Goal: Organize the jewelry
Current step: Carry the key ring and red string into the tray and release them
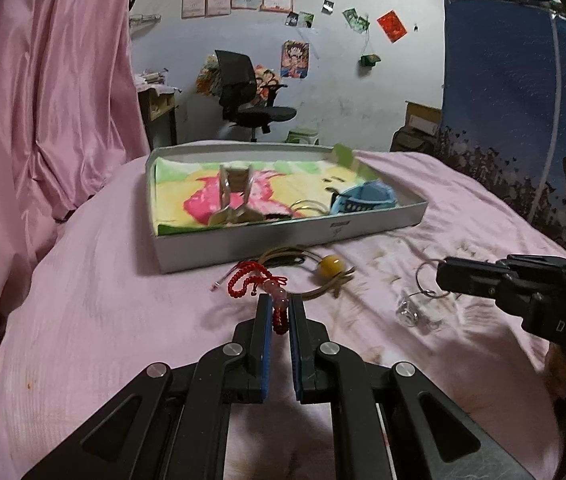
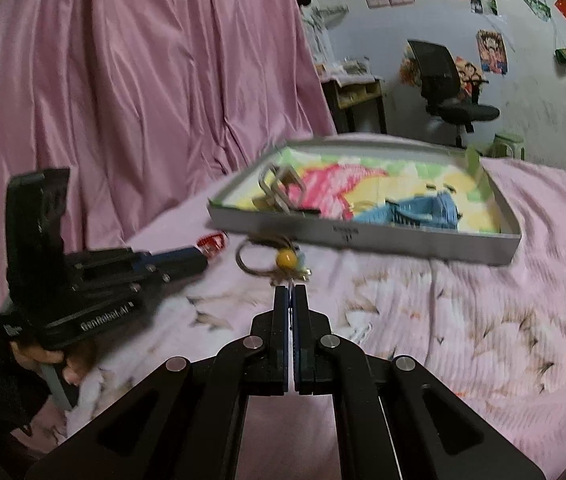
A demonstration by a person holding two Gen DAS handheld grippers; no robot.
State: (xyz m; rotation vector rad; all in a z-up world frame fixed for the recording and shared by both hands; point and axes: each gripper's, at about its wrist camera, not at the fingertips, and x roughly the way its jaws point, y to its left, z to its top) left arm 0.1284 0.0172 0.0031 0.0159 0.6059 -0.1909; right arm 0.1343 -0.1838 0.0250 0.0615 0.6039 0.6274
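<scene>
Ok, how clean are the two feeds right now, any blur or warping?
Left wrist view: mostly sharp, the red cord bracelet reads clearly; fisheye bends the box edges. Right wrist view: motion-smeared, the yellow bead and box print streaked; dim, soft indoor light in both.

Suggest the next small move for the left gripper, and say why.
Probably lift and carry forward to the white tray. The left gripper is shut on the red braided bracelet, whose far end lies on the pink bedspread, while other pieces already sit in the tray just ahead.
</scene>
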